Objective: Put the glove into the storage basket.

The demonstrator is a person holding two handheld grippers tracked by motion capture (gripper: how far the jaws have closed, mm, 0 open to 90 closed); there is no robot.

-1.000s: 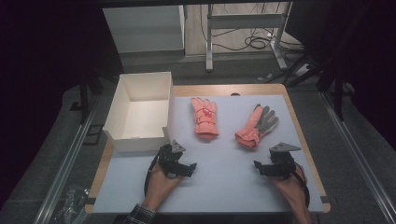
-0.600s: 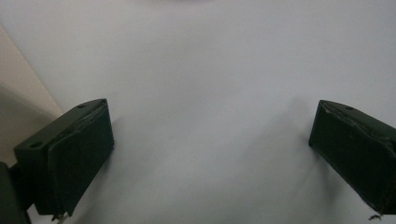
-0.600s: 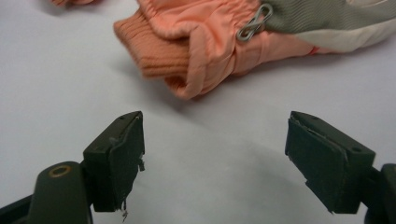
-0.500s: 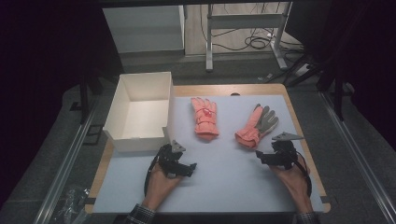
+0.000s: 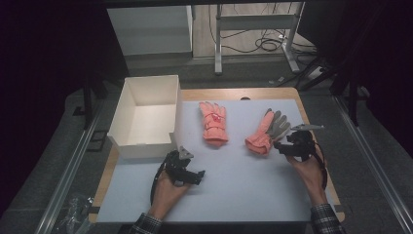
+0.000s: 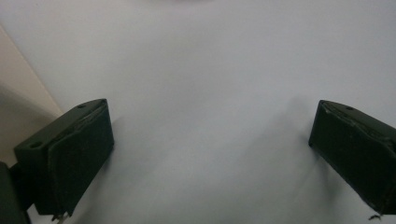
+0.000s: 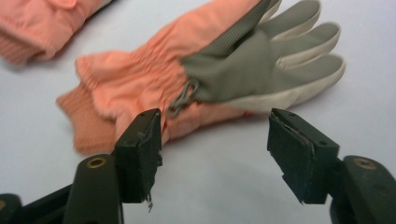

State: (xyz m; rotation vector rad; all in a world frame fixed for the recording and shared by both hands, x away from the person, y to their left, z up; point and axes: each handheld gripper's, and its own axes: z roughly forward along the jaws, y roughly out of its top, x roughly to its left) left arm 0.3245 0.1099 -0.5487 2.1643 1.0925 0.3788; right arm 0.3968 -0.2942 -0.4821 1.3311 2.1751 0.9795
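A white box point(image 5: 146, 117) stood open at the left rear of the counter point(image 5: 243, 195), its near corner reaching the pale mat. Nothing lay inside it; the high view showed a bare white floor and four plain walls.

Two orange gloves lay on the mat, apart from each other and outside the box. The left glove point(image 5: 213, 123) lay back-up near the box's right wall, its fingers pointing away from the person. The right glove point(image 5: 267, 131) lay palm-up and slanted, cuff toward the person, just in front of the right tool point(image 5: 278, 146).

The right tool's jaws had just been closing, yet they stood apart with nothing between them. The right gripper view showed what the high view could not: the glove's point(image 7: 205, 79) grey palm patch, cream fingertips, a small metal hook at the wrist, and the ribbed knit cuff. There one pad point(image 7: 144, 149) stood in front of the gathered wrist, while the other was over bare mat; whether the pad touched the fabric could not be told. A corner of the other glove point(image 7: 32, 28) showed at the upper left.

The left tool point(image 5: 192, 176) rested low on the mat near the box's front corner. The left gripper view showed its jaws spread wide over bare mat, with a strip of wooden counter edge point(image 6: 18, 84) at the left.
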